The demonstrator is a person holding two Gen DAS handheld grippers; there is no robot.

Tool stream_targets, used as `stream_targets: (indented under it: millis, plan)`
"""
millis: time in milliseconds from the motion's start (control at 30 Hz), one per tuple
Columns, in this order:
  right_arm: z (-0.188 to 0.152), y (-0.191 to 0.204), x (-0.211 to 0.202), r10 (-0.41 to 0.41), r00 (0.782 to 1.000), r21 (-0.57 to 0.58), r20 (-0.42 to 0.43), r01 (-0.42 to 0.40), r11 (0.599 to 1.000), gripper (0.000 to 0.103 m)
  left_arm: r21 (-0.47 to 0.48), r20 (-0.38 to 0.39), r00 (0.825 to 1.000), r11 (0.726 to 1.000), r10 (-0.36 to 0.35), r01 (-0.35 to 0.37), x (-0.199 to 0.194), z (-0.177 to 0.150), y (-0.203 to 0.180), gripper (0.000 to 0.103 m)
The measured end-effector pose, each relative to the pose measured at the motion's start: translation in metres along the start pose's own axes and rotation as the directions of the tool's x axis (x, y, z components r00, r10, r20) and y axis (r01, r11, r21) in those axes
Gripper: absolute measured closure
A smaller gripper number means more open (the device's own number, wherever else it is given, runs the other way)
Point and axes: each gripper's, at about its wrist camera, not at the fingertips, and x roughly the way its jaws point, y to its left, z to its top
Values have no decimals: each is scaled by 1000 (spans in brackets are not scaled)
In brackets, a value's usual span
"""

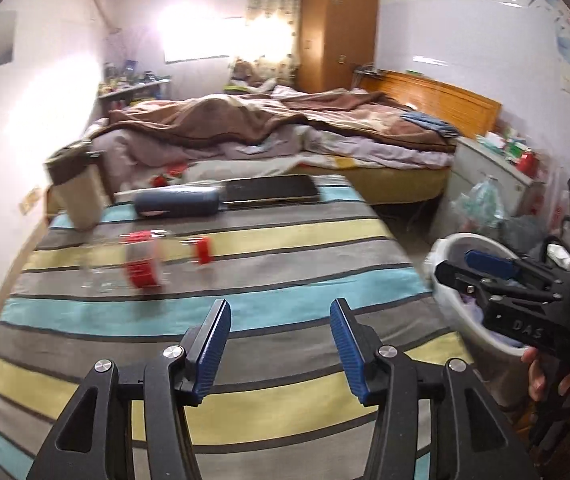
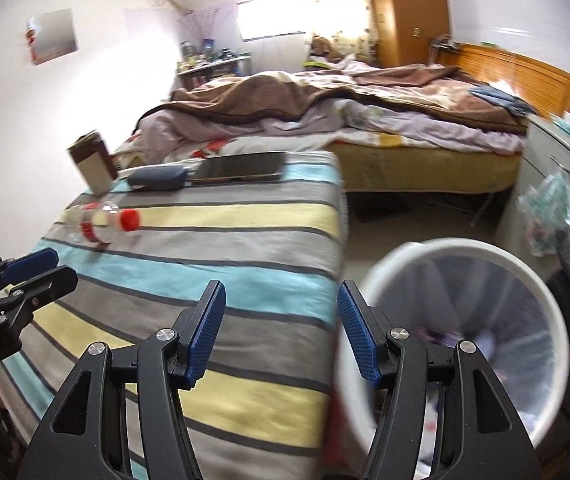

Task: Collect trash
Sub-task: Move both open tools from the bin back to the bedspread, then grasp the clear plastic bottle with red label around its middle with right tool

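Both tongs hung over the striped bed (image 1: 285,240), and neither carried a thing. The left tongs (image 1: 281,344) stood parted, pads bare, nothing between them. The right tongs (image 2: 281,336) were spread too, empty, with only blanket and bin rim showing through the gap.

How far along? By my reading, partway. The white bin (image 2: 525,264) sat on the floor off the bed's edge, and there was already something pale and purplish lying in its bottom, though what it was I couldn't make out. So some rubbish looked collected. What looked left: the clear bottle (image 1: 141,260) with its red label and red cap, lying on its side on the stripes. The carton (image 1: 75,192) standing at the far corner may be trash as well; I couldn't tell. The blue case (image 1: 177,202) and the dark tablet (image 1: 271,190) beyond it looked like keepers.

Now the bottle against the tongs. From the left tongs it lay at about eleven o'clock, ahead and well apart, no contact. From the right tongs it sat further off, near ten o'clock (image 2: 101,222), cap pointing right. The bin was at the right tongs' three o'clock, just beside the right finger.
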Motion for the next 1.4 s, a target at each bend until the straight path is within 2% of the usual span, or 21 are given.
stream_targets:
  millis: [300,600,867,1133,1233,1267,1300,1400]
  plan:
    - [10,55,18,95,995,-99,-18,-96,990,43,-82,4,997,993,82,-82,-14,-10,65,48]
    - [26,113,51,226,971,-201,-82,-238,950,43,-167,-9,990,976,140,-140,-20,-18,121,48]
    - [43,147,75,279,954,-264,-111,-299,917,43,-203,-35,984,962,177,-181,-15,-22,157,48]
    - [62,178,103,306,938,-336,-162,-344,877,42,-226,-49,983,957,175,-182,-6,-21,177,48]
    - [70,188,116,349,913,-351,-213,-405,844,41,-236,-56,984,955,171,-179,-4,-24,184,48]
    - [70,191,118,348,912,-374,-218,-408,833,32,-238,-59,984,954,171,-180,-4,-25,186,48]
    - [69,196,121,335,912,-408,-237,-407,817,28,-242,-62,983,953,171,-181,-4,-26,187,48]
    - [59,207,117,280,922,-535,-269,-385,752,26,-258,-63,983,949,171,-181,-4,-27,192,48]
